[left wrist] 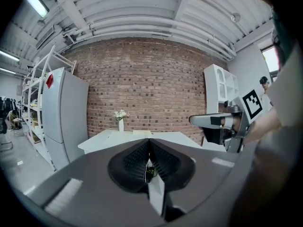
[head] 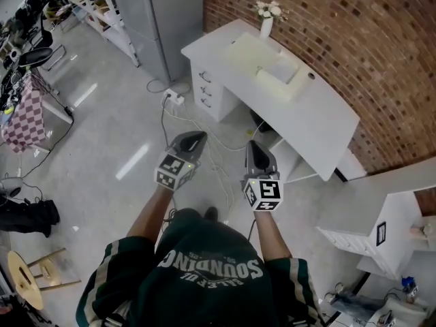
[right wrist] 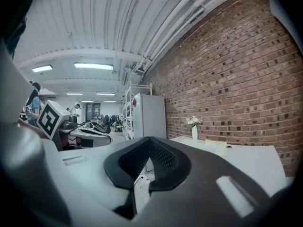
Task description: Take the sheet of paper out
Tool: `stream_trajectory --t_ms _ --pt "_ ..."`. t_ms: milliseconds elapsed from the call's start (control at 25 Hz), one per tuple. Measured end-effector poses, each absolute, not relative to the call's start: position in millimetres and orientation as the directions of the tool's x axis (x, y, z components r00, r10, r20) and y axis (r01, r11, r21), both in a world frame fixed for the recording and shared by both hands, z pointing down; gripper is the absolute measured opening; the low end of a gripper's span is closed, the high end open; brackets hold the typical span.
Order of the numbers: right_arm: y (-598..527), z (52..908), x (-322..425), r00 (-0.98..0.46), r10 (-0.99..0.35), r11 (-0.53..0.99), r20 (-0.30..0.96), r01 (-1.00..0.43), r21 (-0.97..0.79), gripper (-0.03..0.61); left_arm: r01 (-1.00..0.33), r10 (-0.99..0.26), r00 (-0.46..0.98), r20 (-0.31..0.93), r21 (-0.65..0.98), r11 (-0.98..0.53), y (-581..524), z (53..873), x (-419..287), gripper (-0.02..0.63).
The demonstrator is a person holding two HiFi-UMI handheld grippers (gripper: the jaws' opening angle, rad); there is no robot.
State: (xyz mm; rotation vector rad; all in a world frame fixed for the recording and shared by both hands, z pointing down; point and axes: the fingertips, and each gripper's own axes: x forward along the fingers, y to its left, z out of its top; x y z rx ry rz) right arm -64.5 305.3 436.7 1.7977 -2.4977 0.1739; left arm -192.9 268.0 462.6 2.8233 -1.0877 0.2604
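White worktop (head: 320, 114) stands well ahead of the left claw (head: 193, 138) and right claw (head: 254, 146), both clenched on nothing. Approach seems the step in hand; next, close in and unclench.

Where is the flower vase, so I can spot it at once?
Find the brick wall, then the long white desk along it. The vase stands upright at the desk's far end, slim and white with pale flowers, unlike the flat cream items lying near it.
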Motion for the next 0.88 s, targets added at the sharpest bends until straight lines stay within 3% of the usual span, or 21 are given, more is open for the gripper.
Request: stream_trajectory --t_ms 880 --pt "167 452 -25 -0.256 -0.956 0.250 0.141 -0.967 -0.060 -0.002 -0.618 -0.595 0.776 0.210 0.060 -0.784 122 477 -149 0.011"
